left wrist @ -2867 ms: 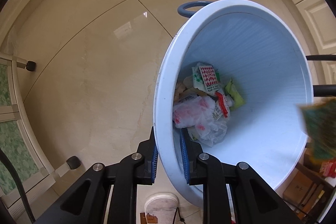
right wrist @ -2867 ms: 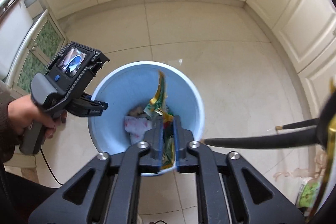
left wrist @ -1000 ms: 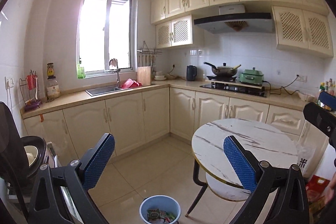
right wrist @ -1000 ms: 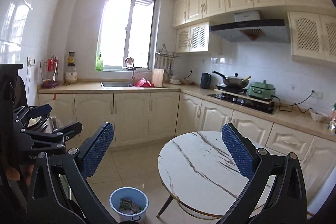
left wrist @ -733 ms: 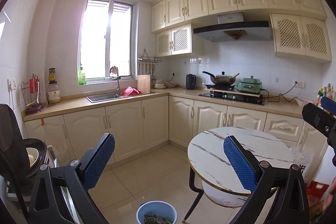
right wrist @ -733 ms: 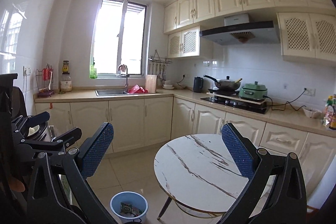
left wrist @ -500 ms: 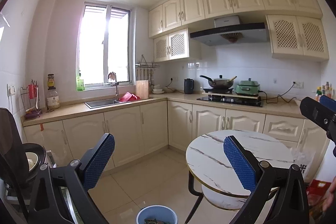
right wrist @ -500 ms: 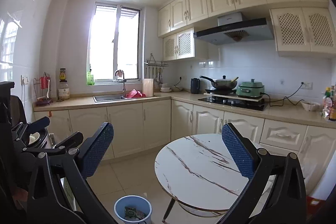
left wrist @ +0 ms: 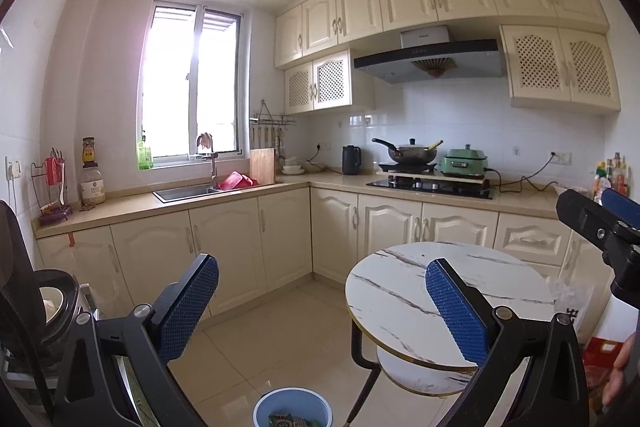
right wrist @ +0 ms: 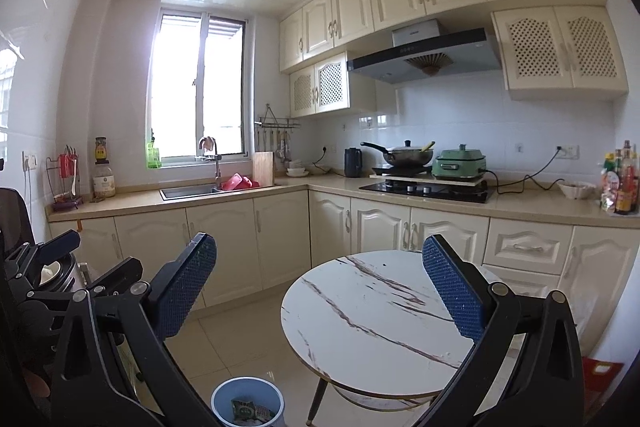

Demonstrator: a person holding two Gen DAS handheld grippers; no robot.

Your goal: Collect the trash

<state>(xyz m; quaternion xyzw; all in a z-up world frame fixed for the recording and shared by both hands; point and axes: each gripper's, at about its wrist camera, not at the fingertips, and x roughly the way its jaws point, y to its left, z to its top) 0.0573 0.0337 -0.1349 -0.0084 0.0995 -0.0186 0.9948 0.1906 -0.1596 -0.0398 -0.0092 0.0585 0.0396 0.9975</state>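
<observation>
At the bottom edge of both views, low and left of centre, stands the blue bin (left wrist: pixel 293 407) on the tiled floor (left wrist: pixel 280 323), with wrappers (right wrist: pixel 247 410) lying inside it — the trash that shows is already collected there. Both tools are raised and level, looking across the kitchen. The left gripper (left wrist: pixel 320 301) has its jaws spread wide with nothing between them, and the right gripper (right wrist: pixel 318 291) is the same: jaws wide apart, empty.

The round marble table (right wrist: pixel 380 311) fills the lower right of each view and its top looks bare. No loose litter shows on the floor. At the far right of the left view there are a crinkled clear bag (left wrist: pixel 570 297) and red packaging (left wrist: pixel 600 355) down by the cabinets, half hidden behind the jaw arm; whether these are trash I cannot tell.

The risks from here seem to be these:
- Calling the job finished too soon — the corner at lower right is poorly seen, and anything behind the table legs (left wrist: pixel 362 363) is hidden.
- Knocking the bin over when reaching down again, since it sits just beside the table leg and nearly out of frame, where neither camera watches it well.
- Clashing the two tools; the right one juts into the right edge of the left view, and the left one crowds the lower left of the right view.
- Snagging the thin clear bag instead of gripping it squarely, so it tears or slips.
</observation>
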